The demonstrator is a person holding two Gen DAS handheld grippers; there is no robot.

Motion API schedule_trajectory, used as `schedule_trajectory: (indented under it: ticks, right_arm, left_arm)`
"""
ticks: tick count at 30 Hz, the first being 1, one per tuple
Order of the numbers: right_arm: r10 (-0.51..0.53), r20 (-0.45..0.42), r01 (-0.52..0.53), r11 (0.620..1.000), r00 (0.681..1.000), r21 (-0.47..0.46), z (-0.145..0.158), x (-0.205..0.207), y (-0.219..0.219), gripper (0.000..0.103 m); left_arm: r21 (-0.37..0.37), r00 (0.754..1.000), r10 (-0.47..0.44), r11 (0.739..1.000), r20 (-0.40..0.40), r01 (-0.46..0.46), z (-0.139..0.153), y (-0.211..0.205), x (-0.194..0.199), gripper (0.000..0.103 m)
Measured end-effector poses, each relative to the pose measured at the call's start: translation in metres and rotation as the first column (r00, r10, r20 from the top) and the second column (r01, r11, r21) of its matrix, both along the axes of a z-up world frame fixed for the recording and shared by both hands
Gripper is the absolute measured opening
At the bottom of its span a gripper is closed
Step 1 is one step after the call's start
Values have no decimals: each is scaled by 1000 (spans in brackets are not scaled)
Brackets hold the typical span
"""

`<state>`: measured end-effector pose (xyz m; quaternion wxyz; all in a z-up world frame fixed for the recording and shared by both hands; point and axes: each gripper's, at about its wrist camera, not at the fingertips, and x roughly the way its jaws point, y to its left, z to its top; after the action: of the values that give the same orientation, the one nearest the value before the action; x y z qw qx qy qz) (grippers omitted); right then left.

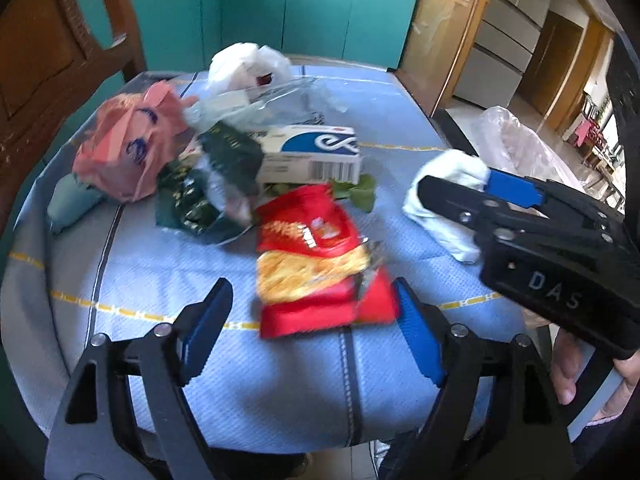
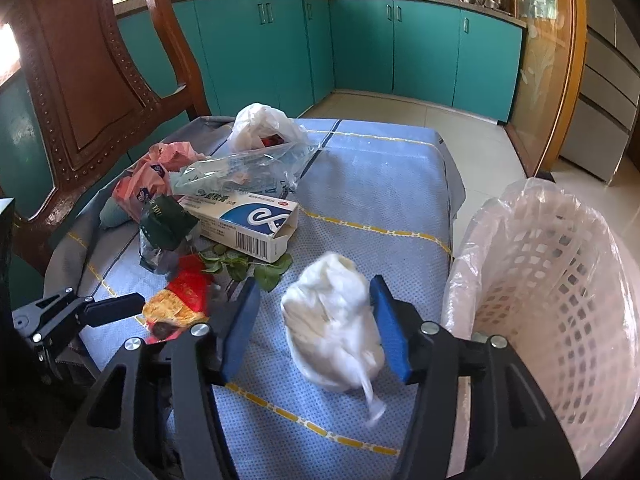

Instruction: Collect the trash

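A red and yellow snack packet (image 1: 316,264) lies flat on the blue tablecloth (image 1: 160,264). It sits between the wide-apart blue pads (image 1: 208,332) of my left gripper (image 1: 312,286), which is open. A crumpled white plastic wad (image 2: 332,320) rests on the cloth inside my right gripper (image 2: 316,284). The right pad is at the wad's side and the left pad stands clear of it, so that gripper is open. In the left wrist view the right gripper (image 1: 456,182) straddles the same wad (image 1: 440,204). A white lattice bin (image 2: 560,280) with a clear liner stands right of the table.
Behind lie a pink bag (image 1: 128,152), a white and blue carton (image 1: 312,156), a dark green packet (image 1: 228,160), clear plastic (image 2: 248,164), a white bag (image 2: 260,124) and green leaves (image 2: 240,264). A wooden chair (image 2: 80,80) stands left, teal cabinets (image 2: 360,40) behind.
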<state>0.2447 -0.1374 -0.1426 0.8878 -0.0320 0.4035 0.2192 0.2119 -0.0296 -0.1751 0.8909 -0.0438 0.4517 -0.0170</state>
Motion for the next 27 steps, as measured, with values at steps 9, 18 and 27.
schedule_trajectory:
  ticks: [9, 18, 27]
  right_arm:
    - [-9, -3, 9, 1000, 1000, 0, -1, 1, -1, 61]
    - [-5, -1, 5, 1000, 1000, -7, -1, 0, 3, 61]
    - [-1, -1, 1, 1000, 1000, -25, -6, 3, 7, 69]
  left_arm:
    - [-2, 1000, 12, 1000, 19, -12, 4, 9, -5, 38]
    - [9, 999, 28, 1000, 46, -29, 17, 27, -25, 37]
    - [10, 998, 23, 1000, 53, -23, 23, 31, -36, 37]
